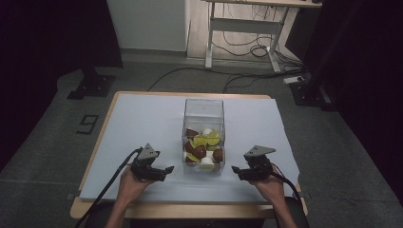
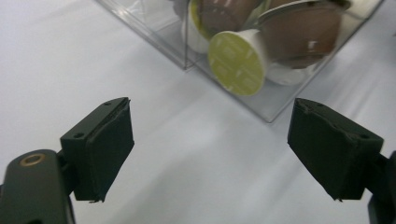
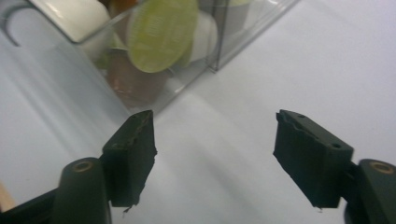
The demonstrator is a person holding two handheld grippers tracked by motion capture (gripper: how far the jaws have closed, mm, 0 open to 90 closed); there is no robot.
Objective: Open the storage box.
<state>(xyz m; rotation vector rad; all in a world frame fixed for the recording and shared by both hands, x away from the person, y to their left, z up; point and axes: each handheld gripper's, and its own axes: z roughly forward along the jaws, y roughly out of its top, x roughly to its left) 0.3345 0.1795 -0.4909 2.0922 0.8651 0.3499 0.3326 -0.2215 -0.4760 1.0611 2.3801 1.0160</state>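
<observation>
A clear plastic box (image 1: 204,110) stands in the middle of the white sheet, holding several coffee capsules (image 1: 203,145), brown, white and lime-lidded. My left gripper (image 1: 167,170) rests low to the box's left, open, nothing between its jaws. My right gripper (image 1: 236,170) sits to the box's right, also open and empty. In the left gripper view the box corner (image 2: 187,63) and a lime-lidded capsule (image 2: 236,63) lie just ahead of the gripper (image 2: 210,151). In the right gripper view the box corner (image 3: 215,65) and a lime lid (image 3: 161,35) lie ahead of the gripper (image 3: 215,161).
The white sheet (image 1: 142,123) covers most of a wooden table (image 1: 95,209) with bare sheet on both sides of the box. Beyond the table are a grey floor, cables (image 1: 247,47) and desk legs (image 1: 209,42).
</observation>
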